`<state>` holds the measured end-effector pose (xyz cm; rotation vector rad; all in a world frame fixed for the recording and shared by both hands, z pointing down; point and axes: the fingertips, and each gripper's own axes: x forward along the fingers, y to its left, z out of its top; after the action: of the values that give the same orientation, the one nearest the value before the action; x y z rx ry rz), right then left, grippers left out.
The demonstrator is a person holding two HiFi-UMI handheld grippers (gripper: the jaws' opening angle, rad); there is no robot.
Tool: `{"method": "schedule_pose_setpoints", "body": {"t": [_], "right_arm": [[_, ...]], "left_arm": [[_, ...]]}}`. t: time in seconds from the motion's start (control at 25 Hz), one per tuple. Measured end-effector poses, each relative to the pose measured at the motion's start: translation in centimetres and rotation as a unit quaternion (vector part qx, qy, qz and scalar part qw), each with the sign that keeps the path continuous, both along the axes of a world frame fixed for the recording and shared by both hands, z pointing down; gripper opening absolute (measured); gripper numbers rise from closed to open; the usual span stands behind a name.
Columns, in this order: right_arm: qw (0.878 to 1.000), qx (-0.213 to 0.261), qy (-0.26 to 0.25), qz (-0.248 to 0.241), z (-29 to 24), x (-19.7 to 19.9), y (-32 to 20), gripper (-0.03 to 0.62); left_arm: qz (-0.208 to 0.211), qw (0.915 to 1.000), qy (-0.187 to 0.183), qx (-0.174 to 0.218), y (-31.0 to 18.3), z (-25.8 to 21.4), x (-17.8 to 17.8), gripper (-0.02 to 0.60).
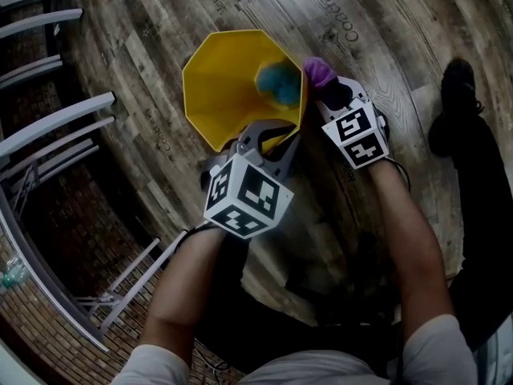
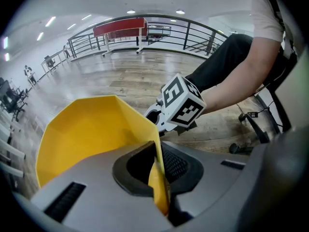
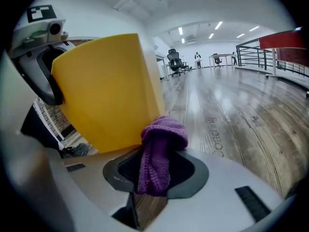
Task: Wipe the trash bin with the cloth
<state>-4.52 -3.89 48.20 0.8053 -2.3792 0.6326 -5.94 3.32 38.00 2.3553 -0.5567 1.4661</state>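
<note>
A grey railing (image 1: pixel 56 122) borders the wooden floor (image 1: pixel 401 22), where a red table (image 2: pixel 120 27) stands.

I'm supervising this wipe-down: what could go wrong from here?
The left gripper pinches only the thin rim of the trash bin, so wiping pressure might make it slip or tip. The right gripper shows just a small bunch of cloth, so its hard jaws might scrape the wall.
</note>
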Motion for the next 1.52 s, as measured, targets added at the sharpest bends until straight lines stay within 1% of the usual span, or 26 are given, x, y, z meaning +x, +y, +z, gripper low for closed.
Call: {"method": "schedule_pose_setpoints", "body": {"t": [0.24, 0.44, 0.48, 0.6, 0.68, 0.8, 0.88, 1.0, 1.12, 1.2, 1.32, 1.4, 1.52], "right_arm": [[0.999, -0.01, 0.029, -0.016, 2.6, -0.4, -0.1, 0.125], [0.996, -0.042, 0.063, -0.041, 6.0, -1.0, 0.9, 0.126], [0.995, -0.046, 0.076, -0.047, 6.7, -1.0, 1.1, 0.124], [0.988, -0.057, 0.127, -0.06, 8.8, -0.5, 1.6, 0.125], [0.983, -0.062, 0.155, -0.073, 10.0, -0.5, 2.2, 0.126], [0.977, -0.062, 0.182, -0.088, 11.2, -0.4, 2.7, 0.126], [0.977, -0.061, 0.187, -0.079, 10.8, -0.1, 2.5, 0.125], [0.984, -0.06, 0.162, -0.045, 8.2, 0.3, 2.4, 0.125], [0.992, -0.064, 0.107, 0.013, 4.0, 0.9, 2.6, 0.126], [0.994, -0.06, 0.073, 0.047, 1.2, 1.4, 2.7, 0.126], [0.995, -0.049, 0.034, 0.086, -2.0, 2.6, 2.9, 0.125], [0.994, -0.046, 0.013, 0.101, -3.4, 3.3, 3.1, 0.126], [0.994, -0.026, -0.012, 0.104, -5.8, 3.5, 2.6, 0.126]], "left_arm": [[-0.002, 1.0, 0.0, -0.001, -0.1, 0.1, 0.0, 0.014], [-0.009, 0.9999, -0.002, -0.008, 0.5, -0.1, -0.2, 0.012], [-0.001, 1.0, -0.008, -0.006, 0.7, -0.2, -0.2, 0.012], [0.055, 0.9973, -0.043, 0.025, 1.5, -0.9, -0.3, 0.015], [0.076, 0.9951, -0.051, 0.035, 2.3, -1.7, -0.8, 0.025], [0.101, 0.992, -0.066, 0.039, 3.7, -2.5, -2.4, 0.069], [0.111, 0.9901, -0.077, 0.038, 4.3, -2.6, -3.8, 0.105], [0.106, 0.9899, -0.089, 0.032, 4.7, -2.5, -5.8, 0.121], [0.113, 0.9874, -0.107, 0.029, 4.9, -2.3, -7.2, 0.123], [0.123, 0.9843, -0.123, 0.031, 5.0, -1.8, -7.7, 0.123], [0.133, 0.9794, -0.149, 0.027, 5.2, -0.5, -8.4, 0.121], [0.126, 0.9789, -0.159, 0.023, 4.9, 0.2, -8.6, 0.121], [0.112, 0.9791, -0.169, 0.021, 4.0, 0.9, -8.8, 0.121]]}}
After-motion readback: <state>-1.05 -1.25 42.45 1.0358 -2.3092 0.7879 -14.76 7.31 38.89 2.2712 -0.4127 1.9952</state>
